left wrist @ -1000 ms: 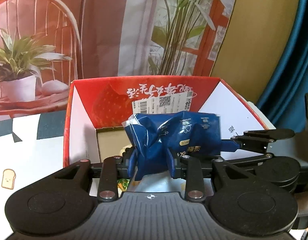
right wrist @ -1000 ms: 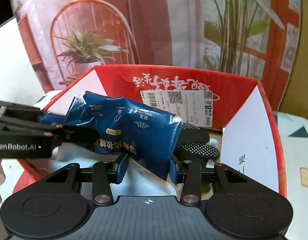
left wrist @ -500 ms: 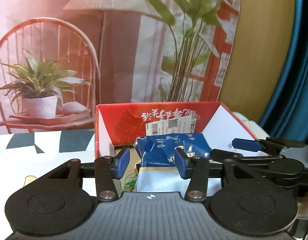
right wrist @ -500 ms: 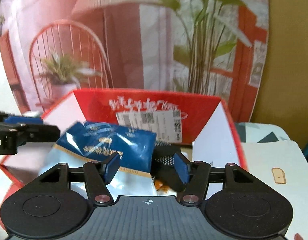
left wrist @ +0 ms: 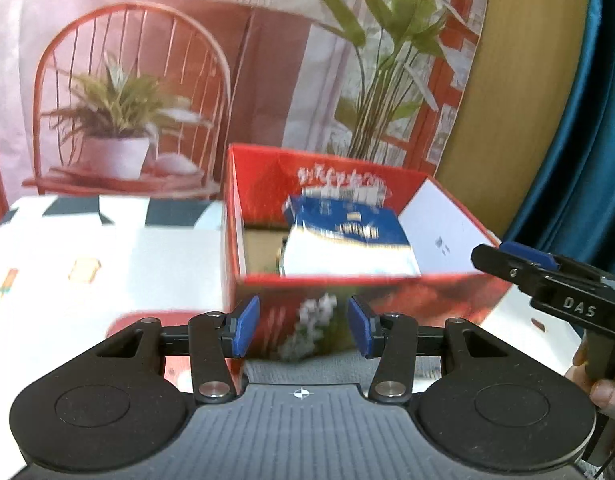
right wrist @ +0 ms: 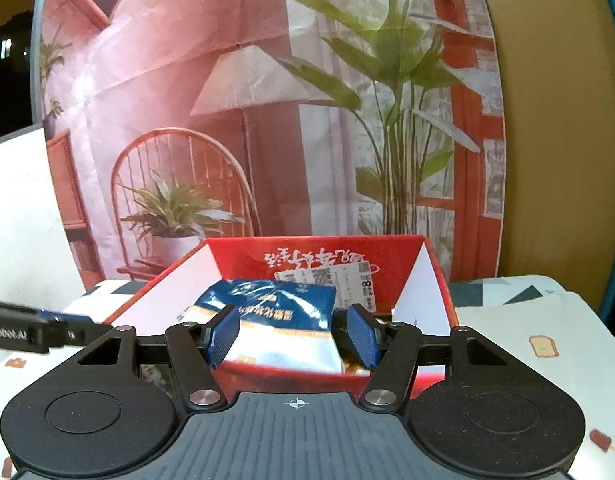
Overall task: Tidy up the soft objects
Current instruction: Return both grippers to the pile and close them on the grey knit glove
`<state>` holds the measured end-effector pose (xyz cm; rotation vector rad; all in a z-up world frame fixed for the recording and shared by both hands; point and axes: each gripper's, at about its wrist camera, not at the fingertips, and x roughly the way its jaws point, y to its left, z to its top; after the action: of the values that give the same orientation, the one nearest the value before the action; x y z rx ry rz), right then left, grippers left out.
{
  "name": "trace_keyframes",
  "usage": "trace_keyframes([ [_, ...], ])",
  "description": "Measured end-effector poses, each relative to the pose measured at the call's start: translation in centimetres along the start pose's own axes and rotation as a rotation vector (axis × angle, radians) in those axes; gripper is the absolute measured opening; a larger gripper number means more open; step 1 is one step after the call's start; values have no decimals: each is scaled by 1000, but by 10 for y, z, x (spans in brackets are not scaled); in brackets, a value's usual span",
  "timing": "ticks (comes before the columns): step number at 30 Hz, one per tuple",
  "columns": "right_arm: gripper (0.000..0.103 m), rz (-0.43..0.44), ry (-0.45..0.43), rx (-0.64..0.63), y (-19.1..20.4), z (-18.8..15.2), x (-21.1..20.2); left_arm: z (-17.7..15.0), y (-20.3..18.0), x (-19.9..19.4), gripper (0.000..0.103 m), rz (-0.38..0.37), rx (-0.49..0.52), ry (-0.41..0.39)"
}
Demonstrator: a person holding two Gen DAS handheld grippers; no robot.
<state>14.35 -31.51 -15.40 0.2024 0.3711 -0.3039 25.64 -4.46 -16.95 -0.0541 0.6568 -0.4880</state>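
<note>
While both grippers hang with their fingers spread and nothing between them, the blue and white packet [left wrist: 347, 240] lies inside the red box [left wrist: 267, 280], leaning toward its far wall under the printed label [right wrist: 339, 280]. From the left gripper [left wrist: 303, 330], the packet sits at 12 o'clock, beyond the box's near wall and well apart from the blue fingers [left wrist: 243, 330]. From the right gripper [right wrist: 293, 338], it shows at 12 o'clock between the fingers [right wrist: 223, 334] but farther off, untouched. The right gripper appears at 3 o'clock in the left view, just outside the box. The box stands on a white patterned surface [right wrist: 527, 332].
</note>
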Motion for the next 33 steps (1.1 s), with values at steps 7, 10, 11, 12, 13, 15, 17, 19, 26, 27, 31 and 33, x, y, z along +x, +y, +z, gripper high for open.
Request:
trace_keyframes([
  [7, 57, -16, 68, 17, -5, -34, -13, -16, 7, 16, 51, 12, -43, 57],
  [10, 56, -54, 110, 34, -14, -53, -12, -21, 9, 23, 52, 19, -58, 72],
  [11, 56, -66, 122, 39, -17, -59, -12, -22, 11, 25, 52, 19, -65, 77],
  [12, 56, -78, 134, 43, -20, -65, -11, -24, 12, 28, 52, 21, -74, 83],
  [13, 56, -95, 150, 53, -24, -71, -10, -25, 13, 30, 52, 22, -81, 91],
  [15, 56, -123, 166, 87, -32, -78, -8, -27, 15, 35, 51, 25, -96, 102],
  [17, 57, -151, 168, 119, -39, -84, -8, -29, 17, 40, 51, 33, -107, 112],
  [19, 60, -183, 161, 132, -45, -87, -7, -31, 18, 43, 52, 39, -113, 116],
  [26, 64, -171, 199, 197, -60, -102, 5, -35, 27, 57, 52, 25, -155, 157],
  [27, 62, -161, 206, 204, -61, -105, 6, -35, 27, 58, 52, 20, -157, 159],
  [31, 50, -129, 228, 187, -58, -111, 12, -36, 26, 61, 52, 12, -155, 163],
  [33, 41, -115, 234, 175, -55, -112, 14, -37, 24, 62, 51, 10, -152, 162],
])
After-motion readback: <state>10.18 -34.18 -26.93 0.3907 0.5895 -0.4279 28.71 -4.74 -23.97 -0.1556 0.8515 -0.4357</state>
